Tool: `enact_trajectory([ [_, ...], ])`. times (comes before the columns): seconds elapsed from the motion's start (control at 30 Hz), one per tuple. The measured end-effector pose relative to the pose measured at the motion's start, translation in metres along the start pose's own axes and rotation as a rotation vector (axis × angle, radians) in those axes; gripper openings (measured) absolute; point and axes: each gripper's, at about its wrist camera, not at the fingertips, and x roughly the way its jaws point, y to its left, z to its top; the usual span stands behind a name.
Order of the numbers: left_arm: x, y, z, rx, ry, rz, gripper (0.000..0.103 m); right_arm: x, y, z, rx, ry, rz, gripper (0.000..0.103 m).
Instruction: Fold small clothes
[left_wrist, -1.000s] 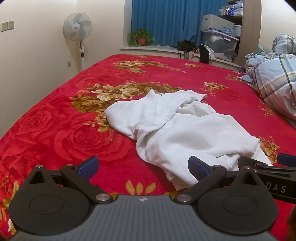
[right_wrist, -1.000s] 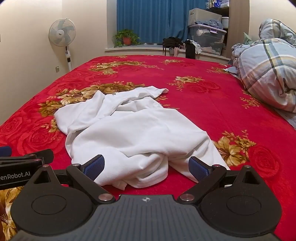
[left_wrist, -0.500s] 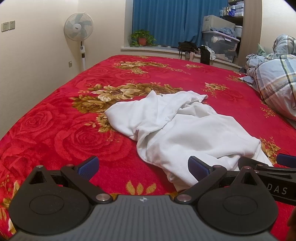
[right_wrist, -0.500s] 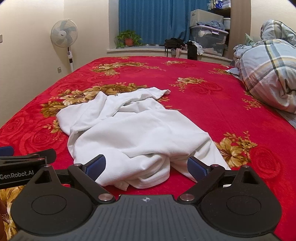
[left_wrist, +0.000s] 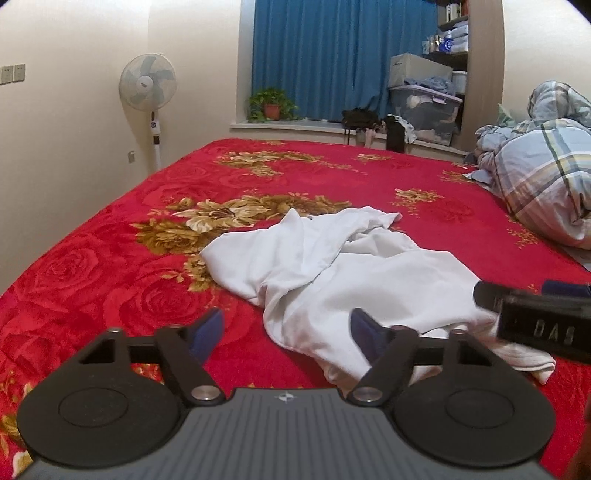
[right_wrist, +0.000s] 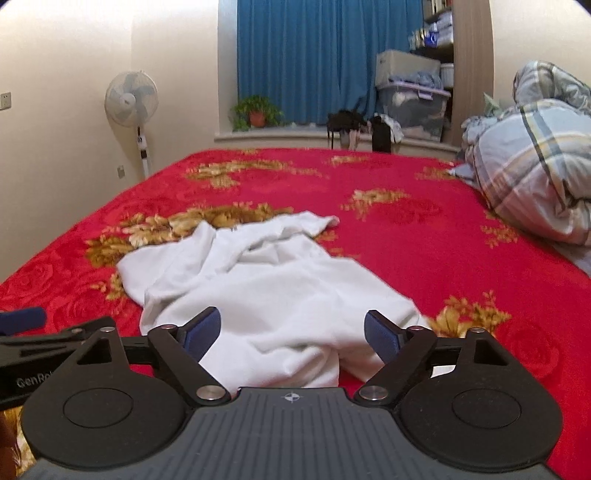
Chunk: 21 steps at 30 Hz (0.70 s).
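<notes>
A crumpled white garment (left_wrist: 332, 266) lies in a heap on the red flowered bedspread (left_wrist: 110, 280); it also shows in the right wrist view (right_wrist: 266, 288). My left gripper (left_wrist: 286, 330) is open and empty, at the garment's near left edge. My right gripper (right_wrist: 291, 332) is open and empty, over the garment's near edge. The right gripper shows at the right of the left wrist view (left_wrist: 535, 314), and the left gripper at the left of the right wrist view (right_wrist: 33, 332).
A bundled plaid duvet (left_wrist: 543, 184) lies at the bed's right side. A standing fan (left_wrist: 147, 88) is by the left wall. A window ledge with a potted plant (left_wrist: 271, 105), bags and storage boxes (left_wrist: 424, 110) runs behind the bed.
Both grippers have moved forward and lower toward the garment, so it looks nearer. Both jaws stand a little narrower than before. The garment has not moved.
</notes>
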Motion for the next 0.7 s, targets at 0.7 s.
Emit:
enact_trajectory([
  [0.7, 0.289, -0.071, 0.129, 0.17, 0.227, -0.169, 0.04, 0.1, -0.099, 0.086, 0.095, 0.036, 0.064, 0.061],
])
